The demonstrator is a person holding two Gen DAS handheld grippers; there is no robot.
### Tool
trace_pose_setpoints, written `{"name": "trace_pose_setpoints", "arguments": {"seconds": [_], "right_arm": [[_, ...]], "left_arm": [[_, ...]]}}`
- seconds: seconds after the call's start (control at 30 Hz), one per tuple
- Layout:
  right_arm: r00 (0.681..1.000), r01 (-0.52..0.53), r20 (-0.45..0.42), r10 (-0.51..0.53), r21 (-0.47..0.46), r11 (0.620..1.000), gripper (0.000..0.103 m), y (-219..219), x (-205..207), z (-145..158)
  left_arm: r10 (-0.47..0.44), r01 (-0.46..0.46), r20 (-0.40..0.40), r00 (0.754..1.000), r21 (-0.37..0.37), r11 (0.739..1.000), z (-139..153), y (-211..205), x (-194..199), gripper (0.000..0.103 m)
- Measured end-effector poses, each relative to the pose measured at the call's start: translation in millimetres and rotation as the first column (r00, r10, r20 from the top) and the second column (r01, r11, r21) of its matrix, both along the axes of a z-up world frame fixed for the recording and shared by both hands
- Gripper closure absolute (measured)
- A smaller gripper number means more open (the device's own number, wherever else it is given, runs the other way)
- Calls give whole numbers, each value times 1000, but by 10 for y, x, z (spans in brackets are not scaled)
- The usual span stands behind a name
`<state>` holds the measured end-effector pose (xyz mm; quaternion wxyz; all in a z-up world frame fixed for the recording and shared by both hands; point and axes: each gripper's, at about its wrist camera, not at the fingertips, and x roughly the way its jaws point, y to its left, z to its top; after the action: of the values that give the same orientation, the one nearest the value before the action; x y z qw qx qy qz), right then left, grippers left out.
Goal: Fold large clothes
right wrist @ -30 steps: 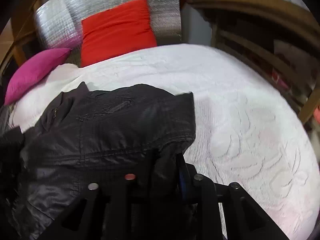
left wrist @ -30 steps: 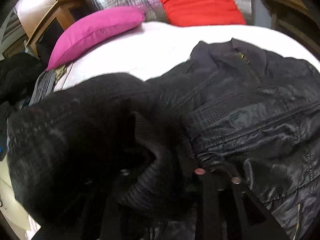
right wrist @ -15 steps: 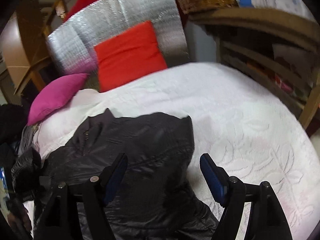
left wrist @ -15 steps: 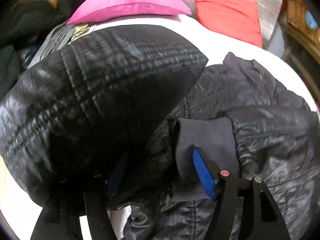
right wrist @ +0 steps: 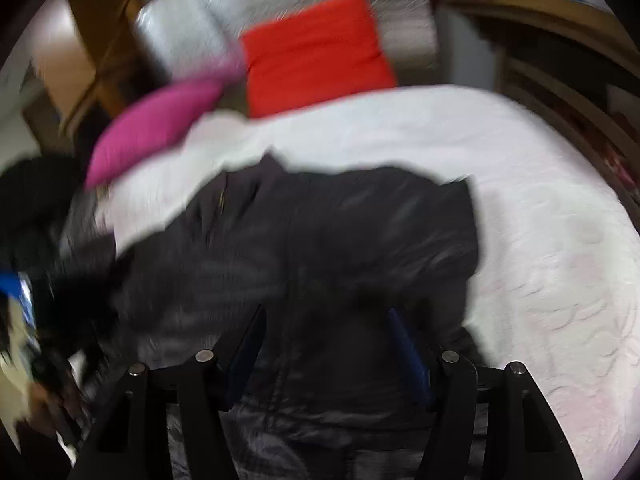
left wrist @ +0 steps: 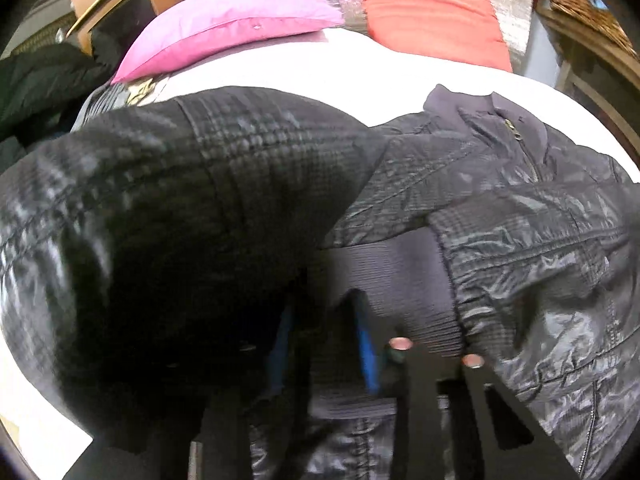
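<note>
A dark quilted jacket [left wrist: 520, 216] lies spread on the white bed [right wrist: 540, 240], its collar toward the pink pillow [left wrist: 228, 28] and the red cushion [right wrist: 316, 52]. The left claw [left wrist: 324, 344] tilts steeply down at the jacket's near edge, its jaws closing with dark fabric by the ribbed cuff [left wrist: 392, 280] between them; the sleeve [left wrist: 160, 232] bulges over its left finger. The right claw [right wrist: 328, 344], also angled down, stands spread above the jacket's hem, jaws closing, pads off the cloth.

A bed with a white quilted cover [right wrist: 540, 208] fills the room's middle. At its twelve o'clock end a red cushion [left wrist: 432, 8] leans on silver padding [right wrist: 192, 28]; a pink pillow [left wrist: 228, 28] lies at eleven, wooden shelving [right wrist: 560, 92] at two.
</note>
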<state>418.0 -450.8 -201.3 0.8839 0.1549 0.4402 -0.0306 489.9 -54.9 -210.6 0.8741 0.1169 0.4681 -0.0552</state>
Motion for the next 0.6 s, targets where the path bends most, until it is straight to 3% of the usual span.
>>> {"name": "trace_pose_setpoints", "arguments": {"seconds": [0.1, 0.17, 0.2, 0.23, 0.27, 0.4, 0.47, 0.6], "right_arm": [[994, -70, -90, 58, -131, 989, 37, 264, 106, -239], [993, -85, -101, 65, -200, 976, 40, 361, 118, -309], [994, -74, -100, 54, -211, 975, 50, 394, 112, -304], [994, -61, -100, 42, -194, 979, 67, 402, 105, -286], [995, -49, -99, 31, -182, 982, 70, 400, 100, -270], [996, -31, -90, 15, -171, 985, 70, 402, 69, -230], [994, -27, -113, 9, -161, 987, 68, 403, 87, -309], [991, -52, -127, 31, -166, 985, 68, 433, 120, -248]], "left_arm": [[-3, 0, 30, 1000, 83, 997, -21, -87, -97, 84], [4, -10, 46, 999, 137, 991, -42, -130, -104, 90], [10, -18, 49, 999, 149, 989, -55, -158, -96, 91], [20, -27, 50, 999, 149, 988, -48, -166, -93, 92], [32, -39, 51, 998, 148, 988, -27, -170, -93, 92], [77, -90, 78, 994, 183, 979, 2, -122, -42, 91], [91, -94, 22, 996, 205, 974, -139, -51, 58, 91], [85, -85, 7, 996, 170, 982, -97, -4, 41, 91]]}}
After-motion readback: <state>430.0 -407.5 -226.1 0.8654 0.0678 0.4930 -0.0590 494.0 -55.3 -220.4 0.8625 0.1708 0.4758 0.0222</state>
